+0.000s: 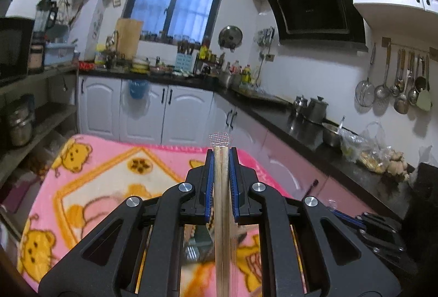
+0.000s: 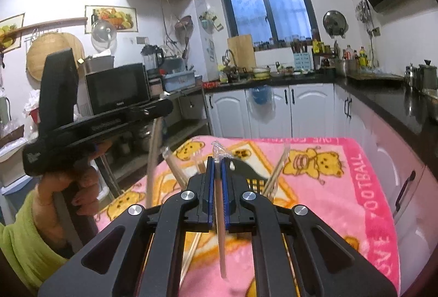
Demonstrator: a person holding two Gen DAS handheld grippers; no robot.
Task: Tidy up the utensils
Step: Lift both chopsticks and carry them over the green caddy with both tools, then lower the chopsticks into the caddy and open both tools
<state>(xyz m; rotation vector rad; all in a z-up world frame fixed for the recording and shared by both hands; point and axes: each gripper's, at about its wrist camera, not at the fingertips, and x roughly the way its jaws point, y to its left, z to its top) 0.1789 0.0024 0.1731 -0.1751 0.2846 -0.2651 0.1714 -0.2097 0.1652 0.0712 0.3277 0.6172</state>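
My left tongs (image 1: 221,160) are closed tight on a wrapped pair of chopsticks (image 1: 221,215), the blue pads (image 1: 209,179) pressing it from both sides. The pair runs straight along the fingers, its clear plastic tip (image 1: 219,138) poking out past them toward the far cabinets. Below lies the pink bear blanket (image 1: 109,168) that covers the surface.

My right tongs (image 2: 218,163) are likewise clamped on a single wrapped chopstick (image 2: 220,228), which hangs down toward me between the fingers, its crinkled wrapper end (image 2: 219,150) sticking out beyond the tips. Just past them, more wrapped chopsticks (image 2: 276,173) stand fanned out from a dark holder (image 2: 250,172) on the blanket (I cannot make out the holder's shape behind my own fingers). On the left of this view the other gripper (image 2: 95,124) hangs in the air, its chopsticks dangling from its tip, the person's hand (image 2: 68,187) wrapped round its grip.
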